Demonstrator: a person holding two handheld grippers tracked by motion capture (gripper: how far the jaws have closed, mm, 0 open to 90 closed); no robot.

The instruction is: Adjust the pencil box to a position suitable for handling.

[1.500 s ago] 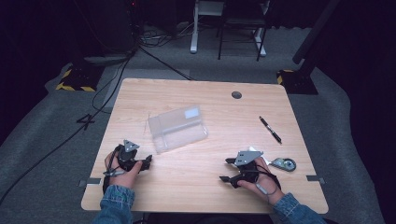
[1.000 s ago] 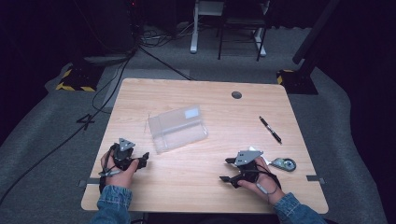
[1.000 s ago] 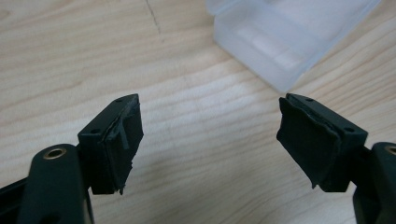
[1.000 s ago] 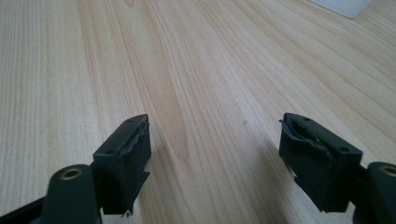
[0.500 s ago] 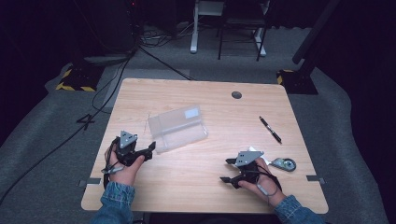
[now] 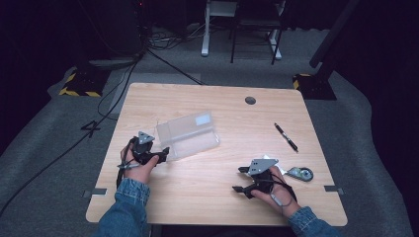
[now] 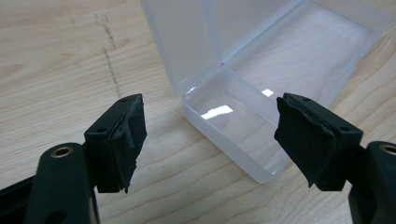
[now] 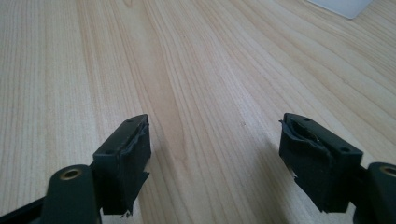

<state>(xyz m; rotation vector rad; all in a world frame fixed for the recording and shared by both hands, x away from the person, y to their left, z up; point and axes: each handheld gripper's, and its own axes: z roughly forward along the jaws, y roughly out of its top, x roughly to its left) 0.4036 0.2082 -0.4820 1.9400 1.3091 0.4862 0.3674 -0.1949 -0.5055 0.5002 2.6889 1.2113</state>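
A clear plastic box (image 6: 190,133) lies open on the wooden table (image 6: 217,197), left of centre, with a pale label on its far half. My left gripper (image 6: 162,153) sits at the box's near left corner. In the left gripper view the jaws of the left gripper (image 7: 210,140) stand apart. They have just been closing, with the corner of the box (image 7: 243,135) lying between and just ahead of the pads, untouched. My right gripper (image 6: 238,179) rests at the front right, open over bare wood. Nothing lies between the jaws of the right gripper (image 8: 215,154).
A black pen (image 6: 286,137) lies at the right of the table. A small round tape dispenser (image 6: 300,174) sits just right of my right hand. A dark cable hole (image 6: 250,100) is near the far edge. Cables run across the floor at the left.
My left hand has moved forward and to the right, up to the box's near corner. The right hand has kept still.
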